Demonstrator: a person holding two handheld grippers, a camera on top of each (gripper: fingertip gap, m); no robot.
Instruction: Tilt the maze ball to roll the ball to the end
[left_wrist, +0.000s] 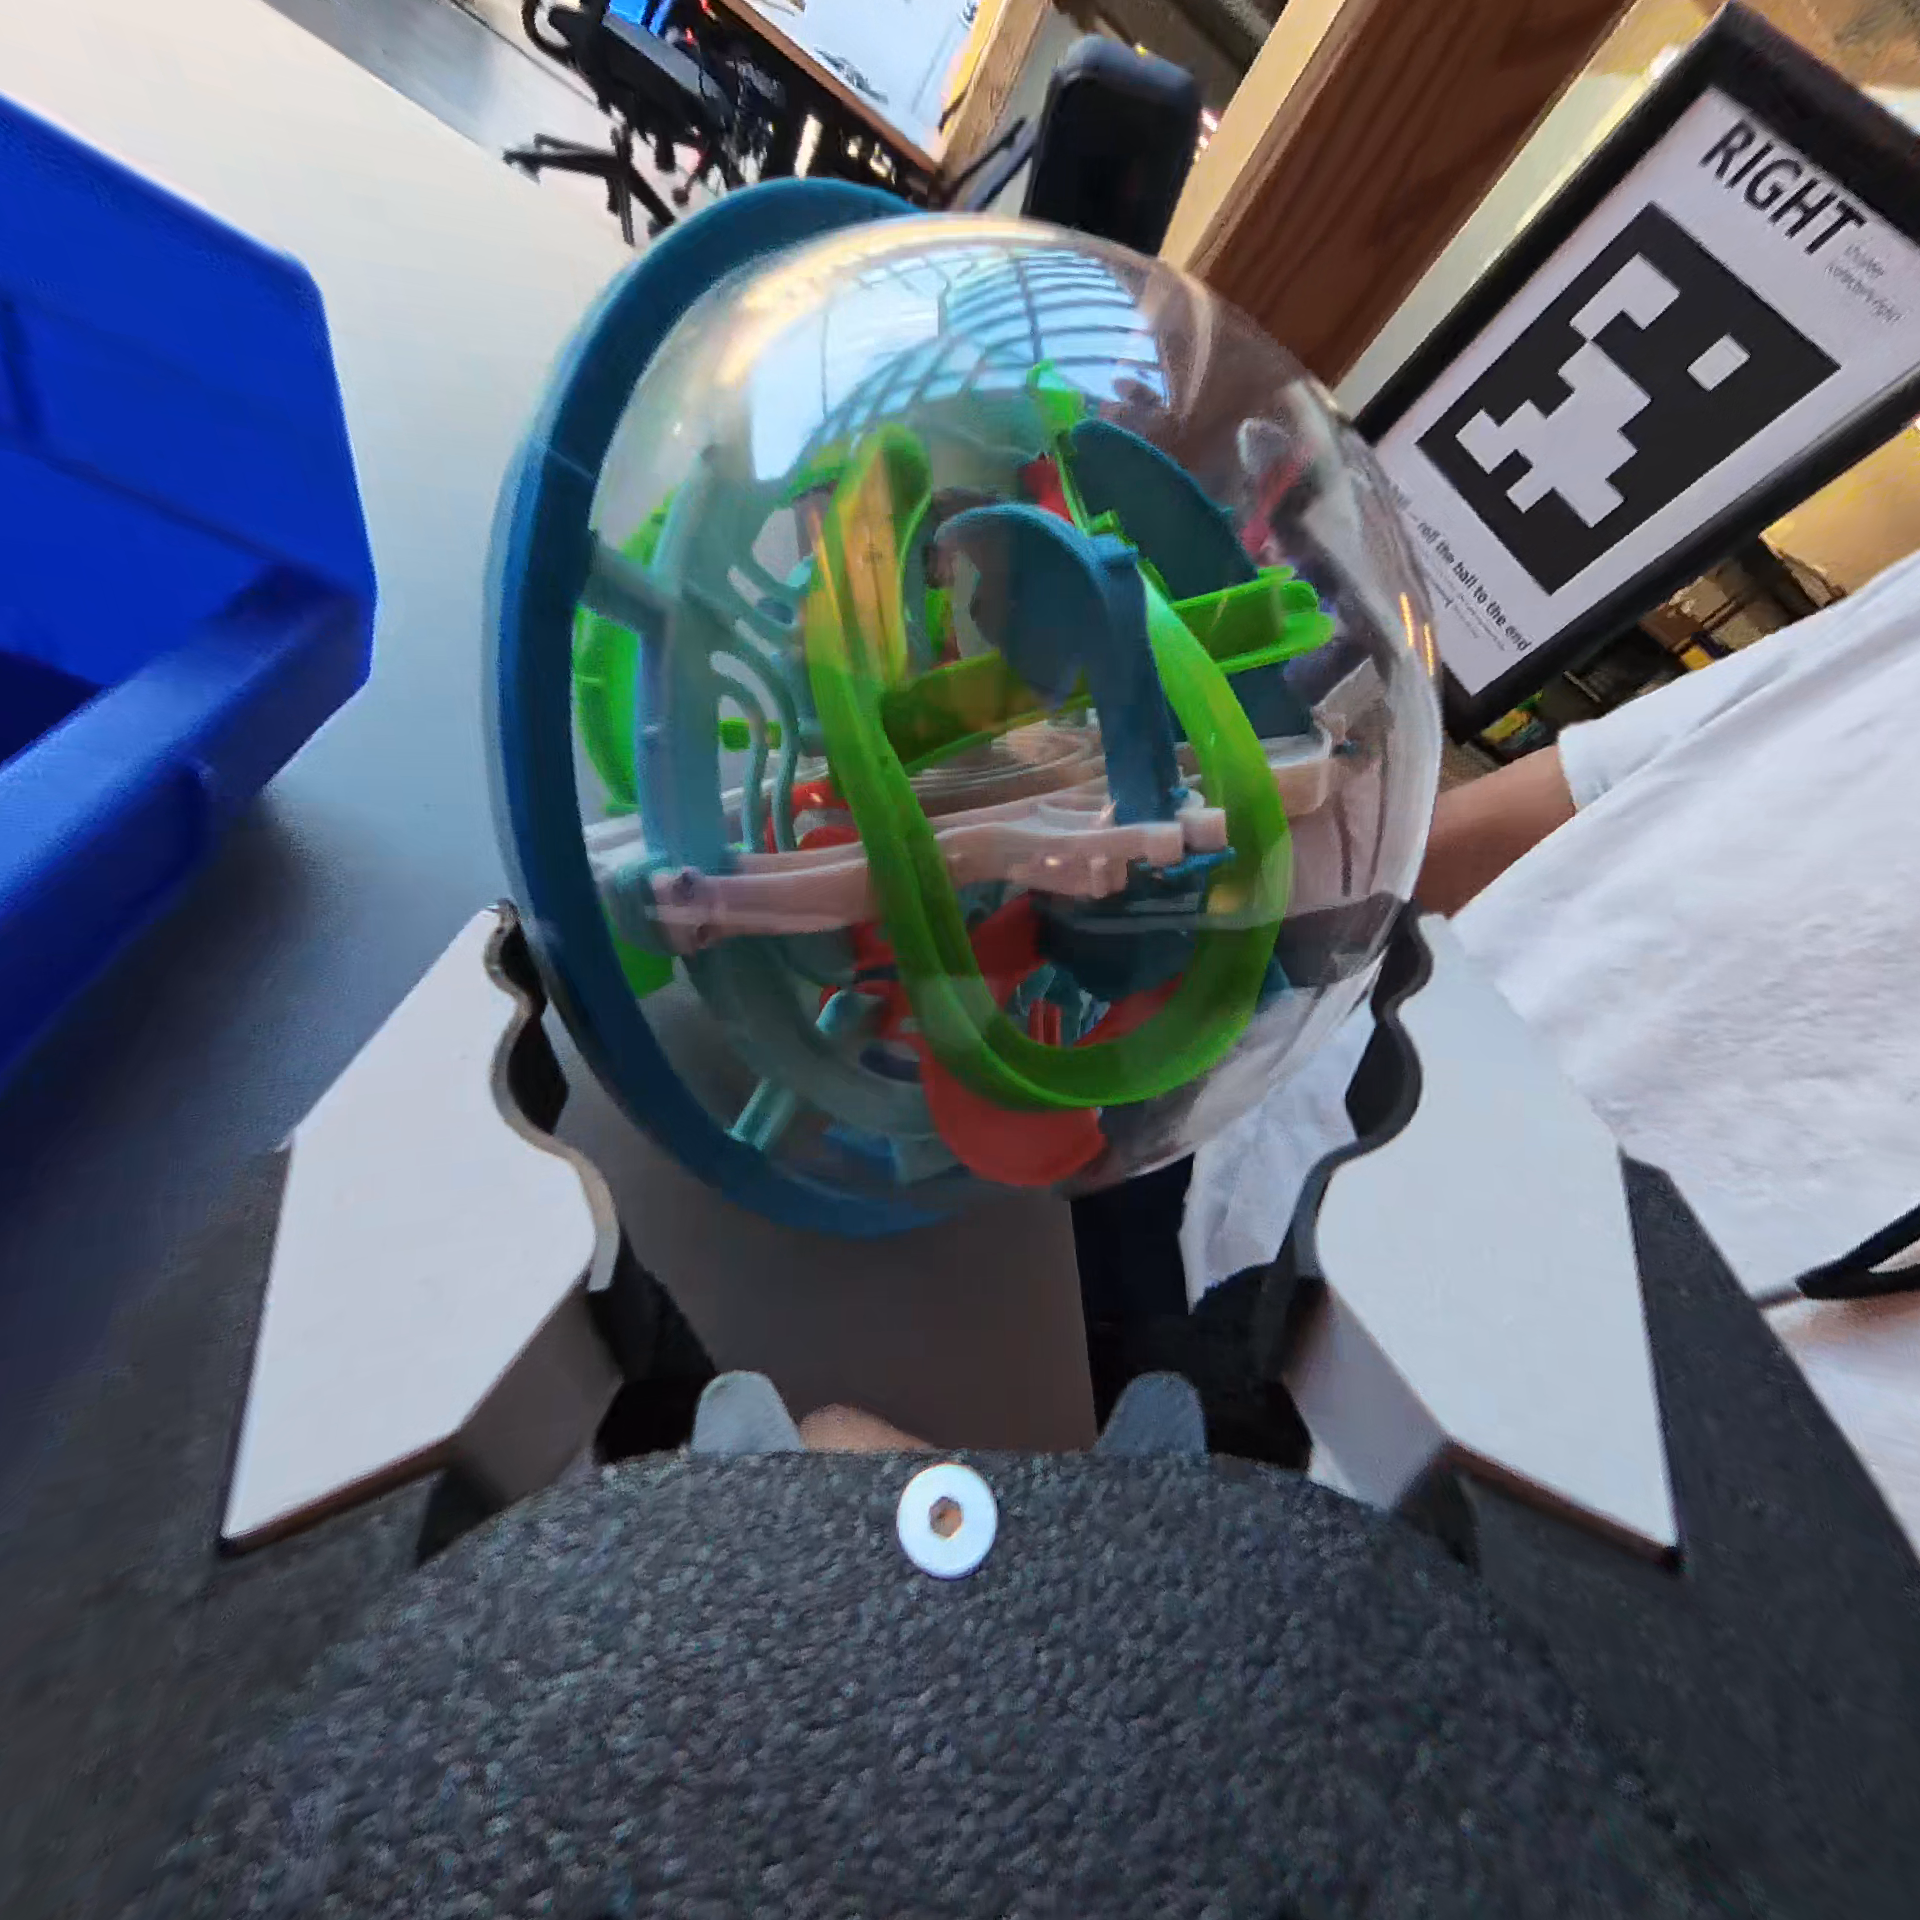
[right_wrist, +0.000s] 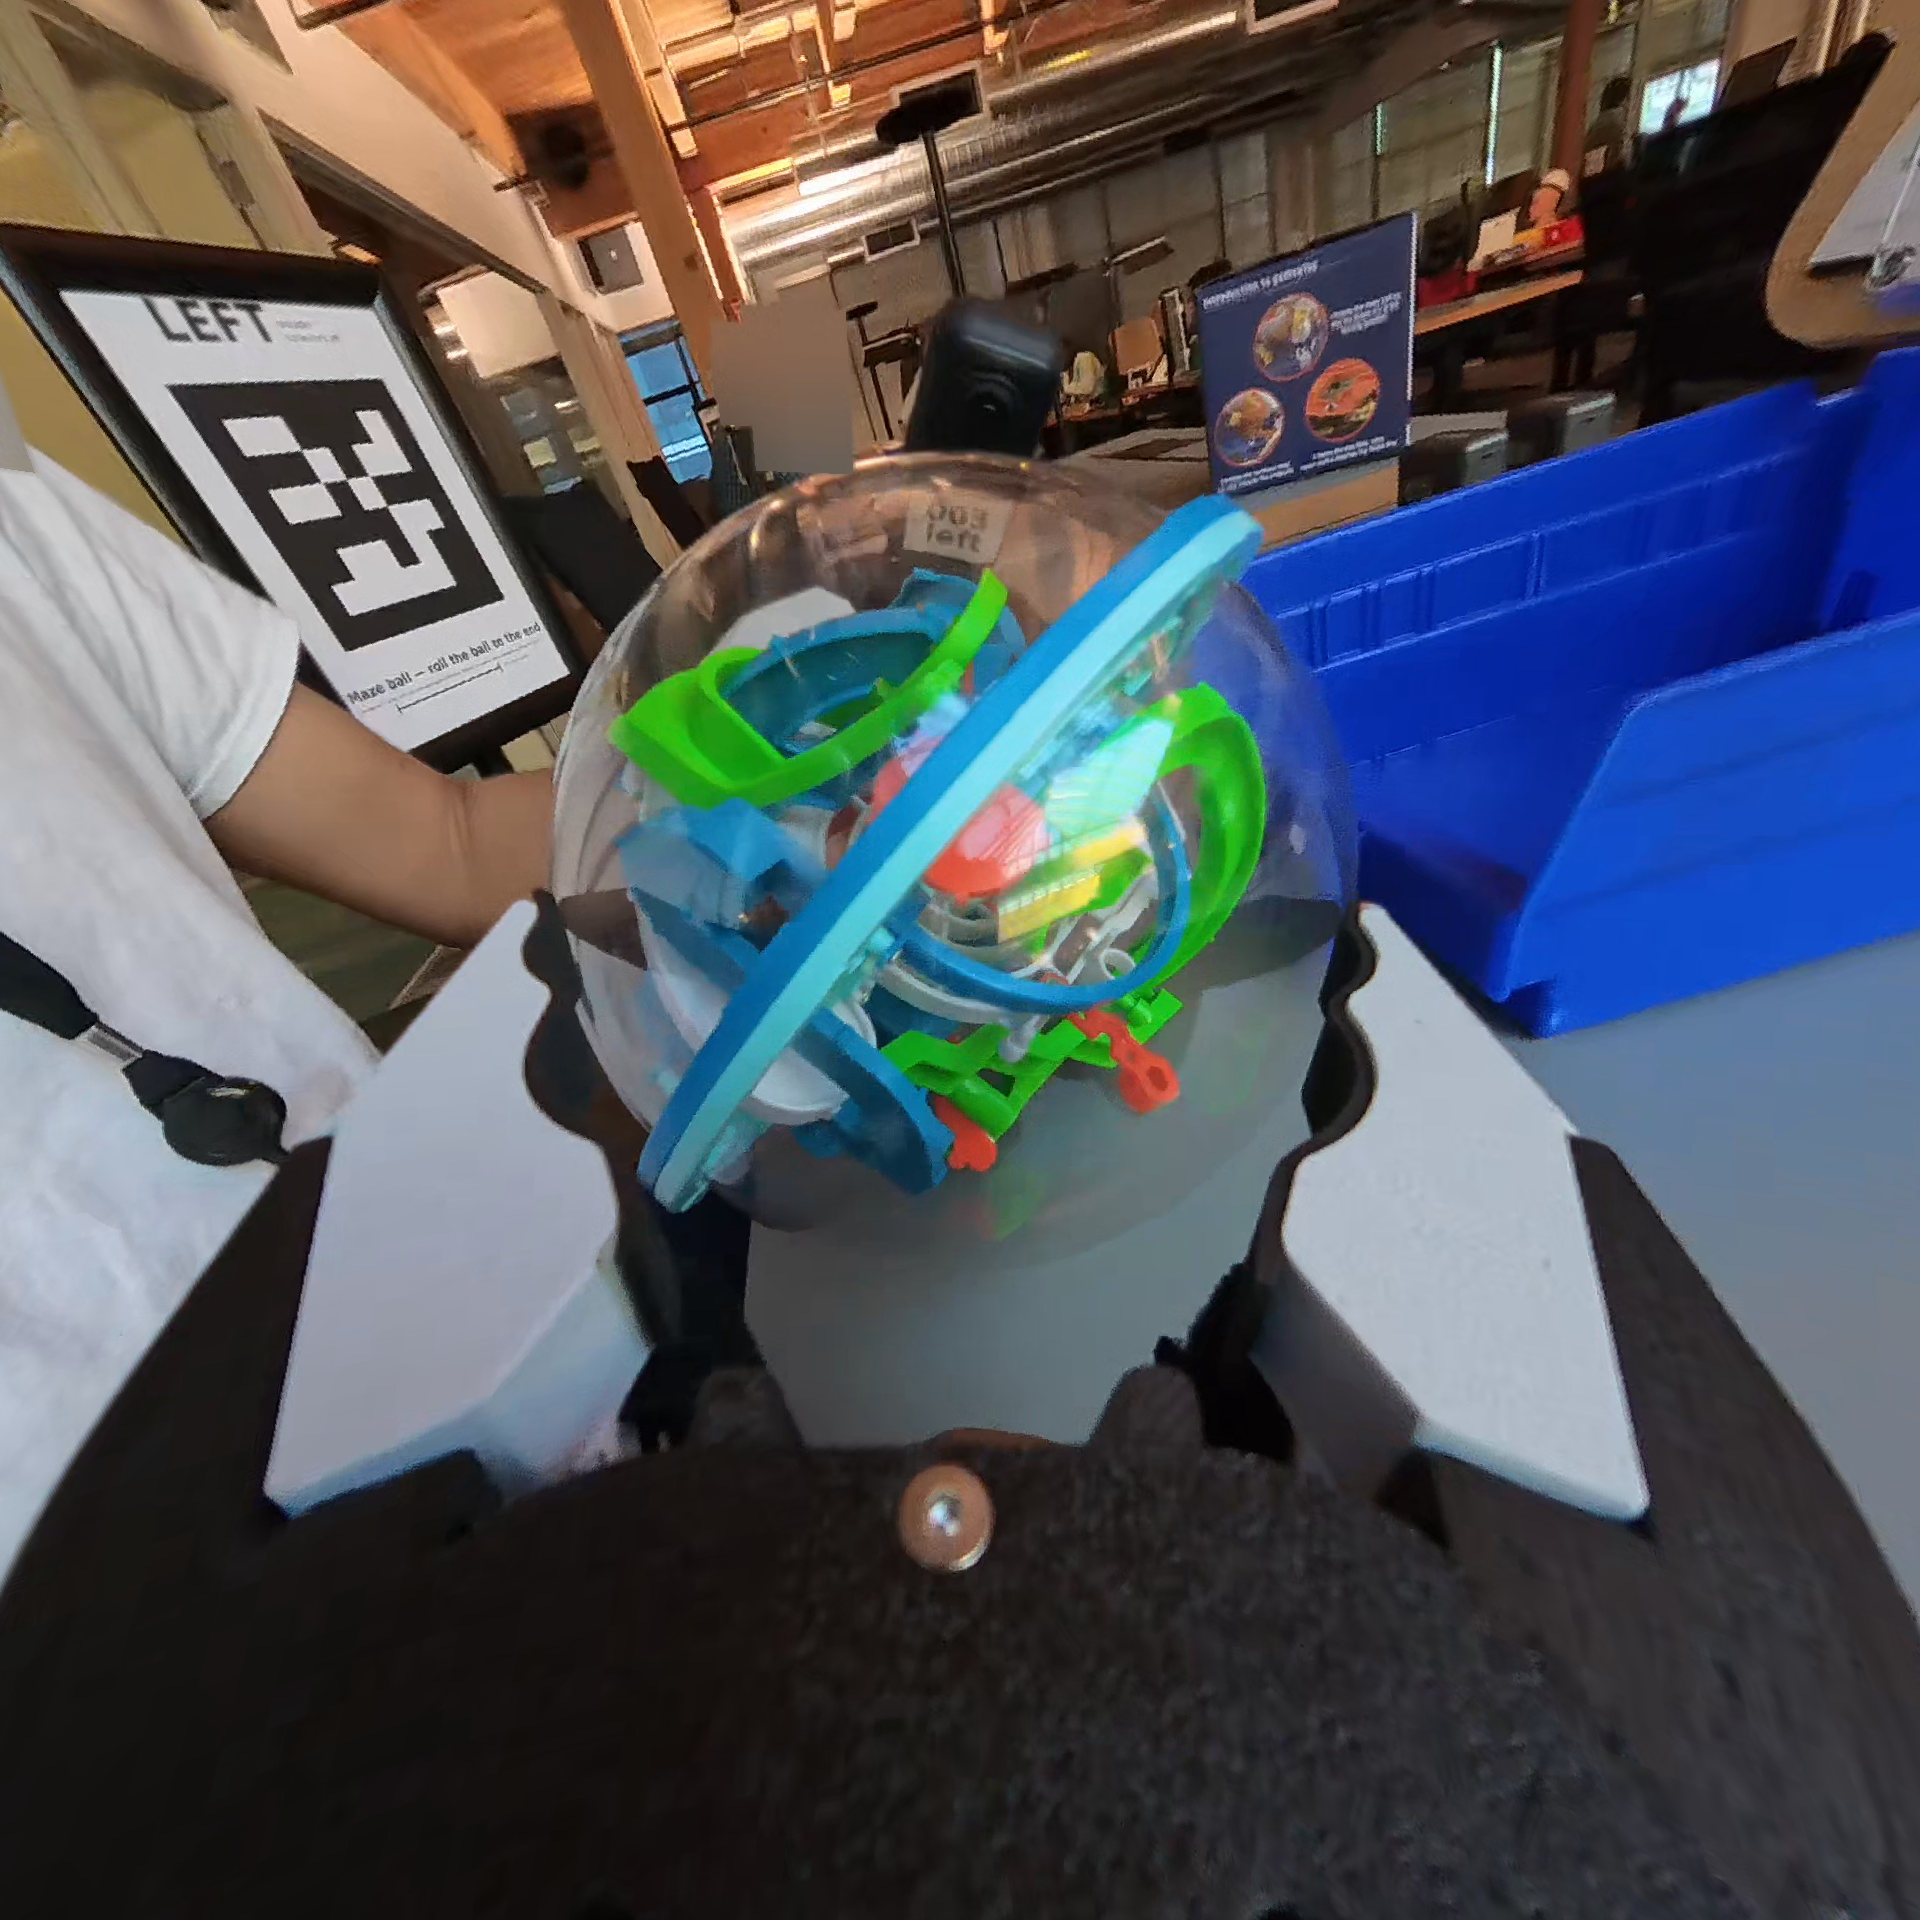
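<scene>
Both sets of tongs pinch the maze ball (left_wrist: 966, 717) at once, and it hangs lifted above the grey table (left_wrist: 343, 436), beside the blue bin (left_wrist: 156, 623). The left tongs (left_wrist: 956, 935) clamp the clear shell from one side, pads against rim and dome; the right tongs (right_wrist: 935, 935) squeeze it from the opposite side. The blue equator ring (right_wrist: 935, 831) sits steeply tilted. The small ball inside is too blurred to pick out. The move probably calls for slow, small wrist rolls from both hands together, with even pressure, since that slick shell could well slip.
</scene>
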